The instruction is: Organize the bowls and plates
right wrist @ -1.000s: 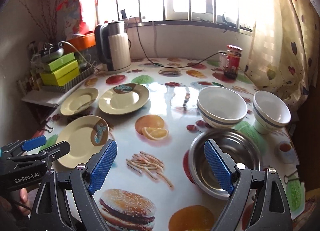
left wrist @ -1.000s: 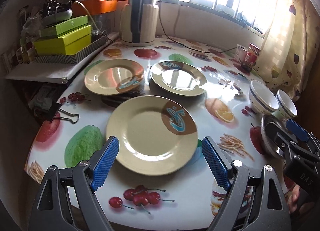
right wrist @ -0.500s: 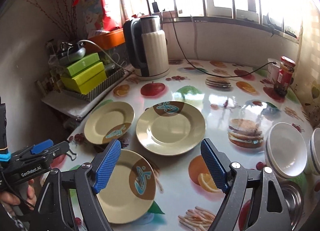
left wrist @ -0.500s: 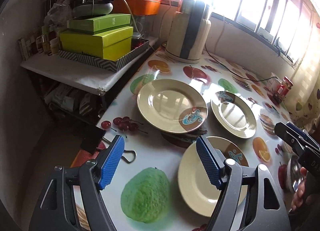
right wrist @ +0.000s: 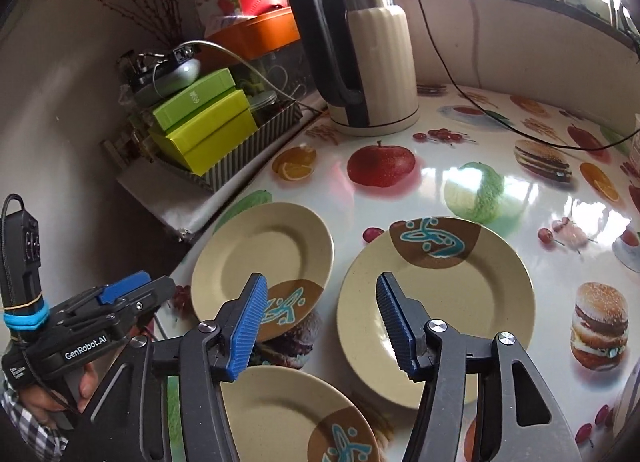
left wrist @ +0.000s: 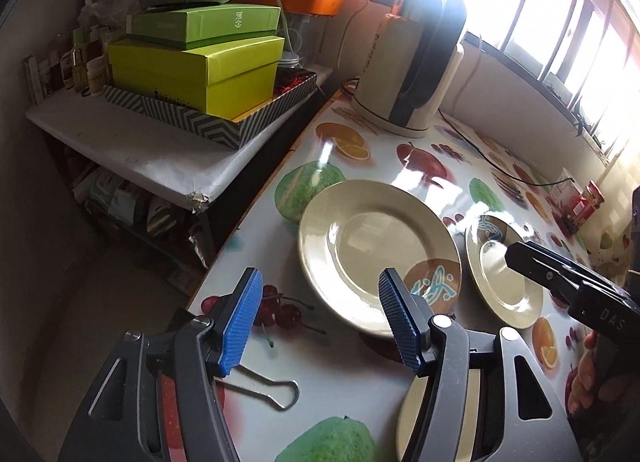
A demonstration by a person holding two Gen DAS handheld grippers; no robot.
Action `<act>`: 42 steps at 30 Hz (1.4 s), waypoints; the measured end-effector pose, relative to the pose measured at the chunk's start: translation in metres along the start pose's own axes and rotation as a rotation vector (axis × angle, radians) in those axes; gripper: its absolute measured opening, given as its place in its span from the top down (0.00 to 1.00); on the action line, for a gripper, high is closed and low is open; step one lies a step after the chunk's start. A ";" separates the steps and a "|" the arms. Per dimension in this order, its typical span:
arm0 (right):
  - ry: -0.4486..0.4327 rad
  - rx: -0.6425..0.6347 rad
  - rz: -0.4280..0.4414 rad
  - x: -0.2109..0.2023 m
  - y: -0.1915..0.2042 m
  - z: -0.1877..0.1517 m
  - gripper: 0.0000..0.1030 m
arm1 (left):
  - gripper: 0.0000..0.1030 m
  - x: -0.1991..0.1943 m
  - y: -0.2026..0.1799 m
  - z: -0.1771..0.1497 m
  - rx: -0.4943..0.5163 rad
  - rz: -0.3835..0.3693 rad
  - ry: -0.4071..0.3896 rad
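Note:
Three cream plates with brown-and-teal patches lie on the fruit-print table. In the left wrist view the left plate [left wrist: 376,250] is just ahead of my open, empty left gripper [left wrist: 320,322], the far plate [left wrist: 504,274] is to its right, and the near plate [left wrist: 416,414] is under my right finger. In the right wrist view my open, empty right gripper [right wrist: 320,326] hovers above the gap between the left plate [right wrist: 264,258], the far plate [right wrist: 440,302] and the near plate [right wrist: 288,418]. The bowls are out of view.
A cream kettle [right wrist: 372,58] with its cord stands at the back. A side shelf holds green boxes [left wrist: 200,58] in a striped tray. A binder clip [left wrist: 264,390] lies by the table edge [left wrist: 212,282]. A red jar [left wrist: 580,206] stands far right.
Both grippers have swung left and moved closer over the three plates. The bowls have left the right wrist view. Both grippers stay open.

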State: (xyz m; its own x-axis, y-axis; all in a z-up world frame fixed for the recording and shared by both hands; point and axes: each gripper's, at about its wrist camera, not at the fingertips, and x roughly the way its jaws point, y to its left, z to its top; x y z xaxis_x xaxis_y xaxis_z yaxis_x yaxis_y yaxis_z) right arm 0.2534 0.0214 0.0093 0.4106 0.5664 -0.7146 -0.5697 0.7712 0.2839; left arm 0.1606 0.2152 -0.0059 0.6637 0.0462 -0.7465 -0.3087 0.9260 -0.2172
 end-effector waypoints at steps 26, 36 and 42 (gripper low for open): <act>0.134 0.018 0.049 0.077 -0.010 0.024 0.77 | 0.58 0.051 0.019 0.008 -0.105 -0.067 0.107; 0.143 0.058 0.060 0.082 -0.017 0.022 0.86 | 0.67 0.054 0.019 0.009 -0.121 -0.102 0.109; 0.139 0.068 0.060 0.083 -0.017 0.023 0.86 | 0.74 0.055 0.016 0.008 -0.118 -0.097 0.109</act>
State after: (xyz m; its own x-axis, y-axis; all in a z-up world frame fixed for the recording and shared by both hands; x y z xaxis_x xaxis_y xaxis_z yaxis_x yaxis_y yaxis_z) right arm 0.3134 0.0615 -0.0400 0.2719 0.5700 -0.7754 -0.5388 0.7577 0.3681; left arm 0.1979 0.2354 -0.0456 0.6183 -0.0879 -0.7810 -0.3287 0.8737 -0.3585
